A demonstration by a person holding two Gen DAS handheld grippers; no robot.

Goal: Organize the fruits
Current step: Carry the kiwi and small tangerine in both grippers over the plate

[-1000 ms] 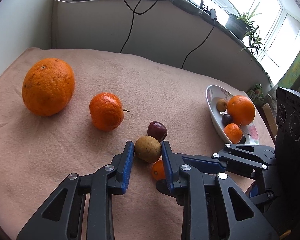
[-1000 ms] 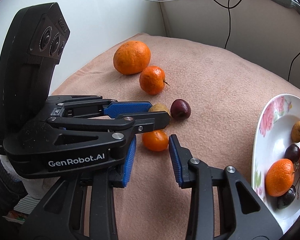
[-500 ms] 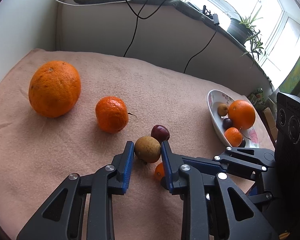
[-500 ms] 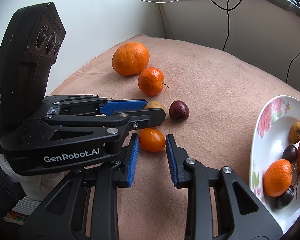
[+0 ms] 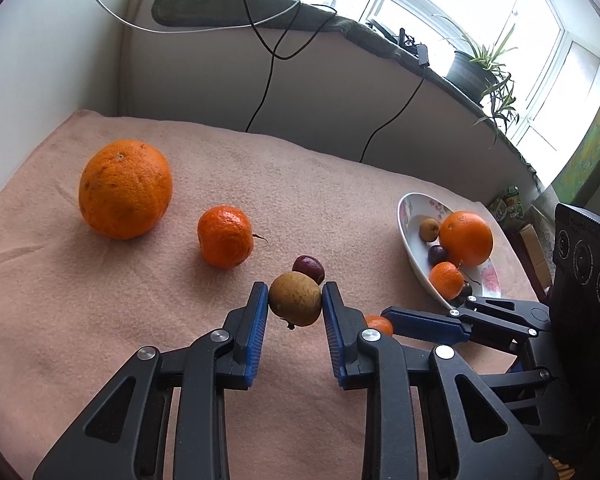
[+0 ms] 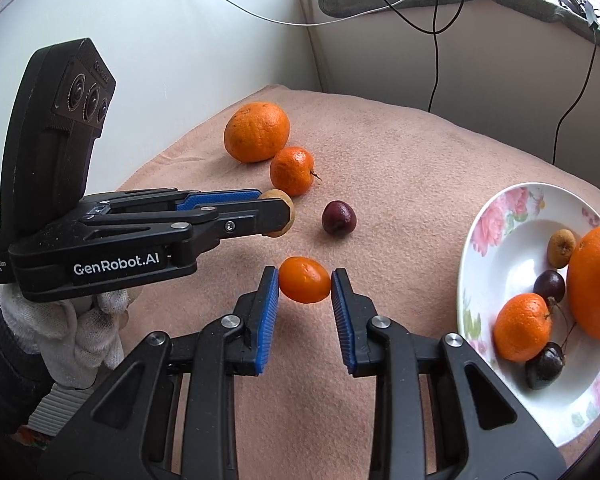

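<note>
My left gripper (image 5: 295,300) is shut on a small brown fruit (image 5: 295,299) and holds it a little above the pink cloth. My right gripper (image 6: 305,280) is shut on a small orange kumquat (image 6: 304,279), also lifted; the kumquat shows partly in the left wrist view (image 5: 378,324). On the cloth lie a dark cherry (image 6: 339,218), a mandarin (image 5: 225,236) and a large orange (image 5: 125,188). The floral plate (image 6: 500,248) at the right holds an orange, a mandarin, a brown fruit and dark cherries.
The pink cloth (image 5: 320,184) covers the table, with a wall at the left and back. Black cables (image 5: 268,80) hang down the back wall below a windowsill with a potted plant (image 5: 480,68). The left gripper (image 6: 278,210) crosses the right wrist view.
Both grippers closed on their fruits and lifted them off the cloth: the left on the brown fruit, the right on the kumquat.
</note>
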